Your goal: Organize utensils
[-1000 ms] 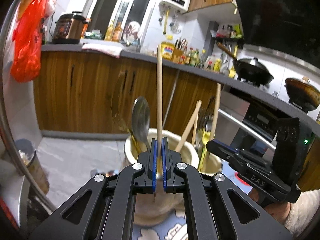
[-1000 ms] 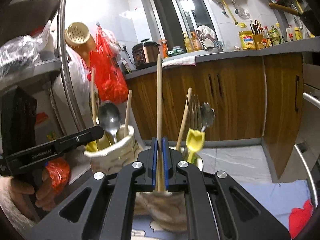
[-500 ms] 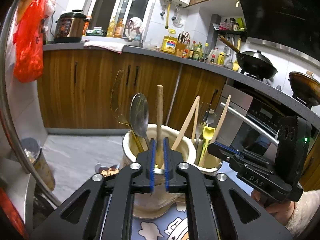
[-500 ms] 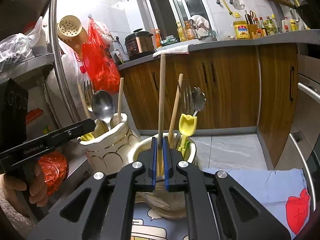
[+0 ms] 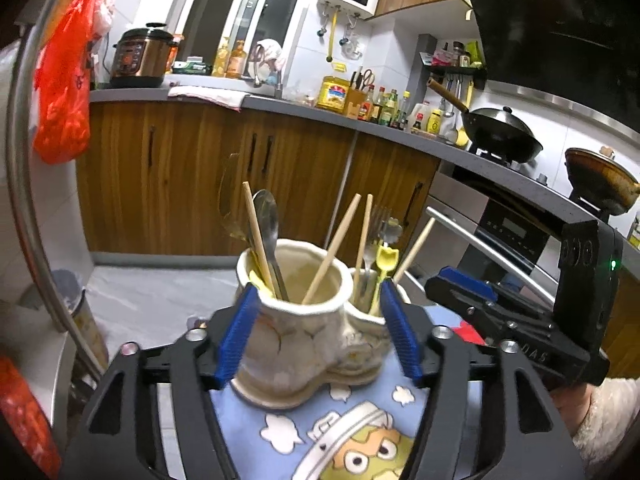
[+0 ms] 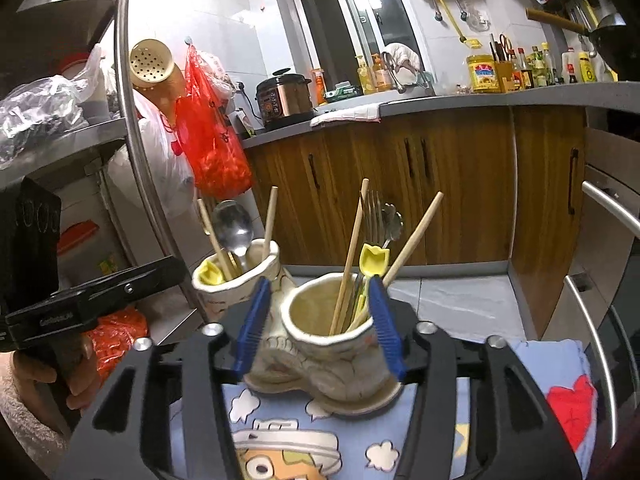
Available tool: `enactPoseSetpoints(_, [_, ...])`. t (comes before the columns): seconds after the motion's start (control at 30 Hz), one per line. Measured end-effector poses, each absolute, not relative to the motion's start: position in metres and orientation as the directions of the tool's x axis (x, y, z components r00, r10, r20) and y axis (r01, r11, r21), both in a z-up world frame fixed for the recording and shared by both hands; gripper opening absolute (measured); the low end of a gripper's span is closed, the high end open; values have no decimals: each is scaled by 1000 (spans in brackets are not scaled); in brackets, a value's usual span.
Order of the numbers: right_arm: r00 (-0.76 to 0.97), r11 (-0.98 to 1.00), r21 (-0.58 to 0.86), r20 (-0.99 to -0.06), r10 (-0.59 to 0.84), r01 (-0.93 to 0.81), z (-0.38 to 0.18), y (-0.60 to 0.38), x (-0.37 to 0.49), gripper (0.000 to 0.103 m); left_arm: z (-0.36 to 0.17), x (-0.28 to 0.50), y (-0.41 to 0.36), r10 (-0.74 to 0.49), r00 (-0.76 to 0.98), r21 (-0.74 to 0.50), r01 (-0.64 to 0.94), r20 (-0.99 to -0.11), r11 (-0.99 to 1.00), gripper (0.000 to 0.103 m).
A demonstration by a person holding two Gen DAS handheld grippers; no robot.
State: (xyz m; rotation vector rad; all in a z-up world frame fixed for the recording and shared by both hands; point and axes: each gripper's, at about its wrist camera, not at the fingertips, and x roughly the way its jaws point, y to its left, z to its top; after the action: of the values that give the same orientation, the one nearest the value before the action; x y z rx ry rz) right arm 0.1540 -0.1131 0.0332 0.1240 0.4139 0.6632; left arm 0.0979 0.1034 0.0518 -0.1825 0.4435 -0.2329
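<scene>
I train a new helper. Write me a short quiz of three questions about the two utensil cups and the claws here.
1. True or false: the left claw grips a chopstick.
2. Which cup holds the fork: left cup or right cup?
3. What lies under both cups?

Key:
1. False; both claws are opening, the right claw too, with nothing gripped.
2. Right cup.
3. A blue cartoon cloth.

Indoor light, moderate, warm-white, source overhead and off frame. White wall tiles (image 6: 224, 32) bright, near blown out. Range hood (image 5: 560, 28) almost black. Glare streaks on steel rack post (image 6: 132, 128) and spoon bowl (image 6: 234, 226). Strong fisheye bend; dark vignette in corners. Slight motion blur on blue finger pads (image 5: 236, 332); background fairly sharp.
</scene>
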Motion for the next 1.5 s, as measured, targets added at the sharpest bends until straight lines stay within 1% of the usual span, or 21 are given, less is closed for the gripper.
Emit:
enactPoseSetpoints(0.07, [712, 788, 230, -338, 615, -572, 35, -117, 146, 55, 52, 87, 101, -252, 878, -208, 180, -406, 962, 70])
enactPoseSetpoints(0.13, [714, 793, 218, -347, 608, -569, 36, -121, 138, 58, 52, 79, 100, -242, 878, -193, 175, -412, 965, 72])
enactPoseSetpoints(0.2, [709, 796, 220, -364, 603, -564, 34, -125, 132, 63, 50, 71, 98, -225, 878, -177, 164, -422, 971, 76])
enactPoseSetpoints(0.23, [708, 797, 221, -371, 601, -562, 33, -126, 129, 64, 48, 68, 97, -216, 878, -169, 157, -427, 973, 79])
enactPoseSetpoints(0.27, [706, 799, 222, -378, 600, -560, 32, -128, 127, 65, 47, 65, 95, -203, 878, -156, 149, -434, 977, 80])
enactPoseSetpoints(0.4, [709, 817, 195, -416, 570, -542, 24, -129, 115, 74, 38, 55, 92, -147, 873, -111, 108, -466, 988, 84])
enactPoseSetpoints(0.43, [709, 819, 190, -421, 566, -541, 23, -129, 113, 78, 35, 54, 91, -139, 868, -108, 99, -477, 989, 86])
enactPoseSetpoints(0.47, [708, 821, 184, -427, 563, -541, 22, -129, 110, 79, 33, 52, 91, -132, 866, -105, 93, -483, 990, 90])
enactPoseSetpoints(0.5, [708, 822, 178, -432, 559, -541, 21, -129, 108, 81, 31, 50, 90, -121, 864, -98, 83, -488, 992, 91])
enactPoseSetpoints(0.6, [719, 834, 140, -445, 534, -534, 17, -129, 98, 86, 25, 45, 87, -97, 862, -70, 72, -497, 995, 92])
enactPoseSetpoints(0.73, [722, 840, 123, -456, 520, -528, 11, -133, 91, 90, 20, 39, 85, -68, 859, -43, 53, -507, 998, 94])
enactPoseSetpoints(0.93, [729, 852, 111, -468, 499, -512, 5, -138, 87, 92, 17, 36, 84, -24, 857, 1, 29, -514, 1000, 95])
enactPoseSetpoints(1.13, [731, 853, 120, -464, 501, -509, 6, -142, 86, 92, 18, 33, 80, -22, 861, 18, 36, -508, 999, 95])
enactPoseSetpoints(1.5, [729, 852, 120, -466, 501, -510, 7, -143, 85, 92, 19, 33, 80, -25, 861, 13, 37, -509, 999, 95])
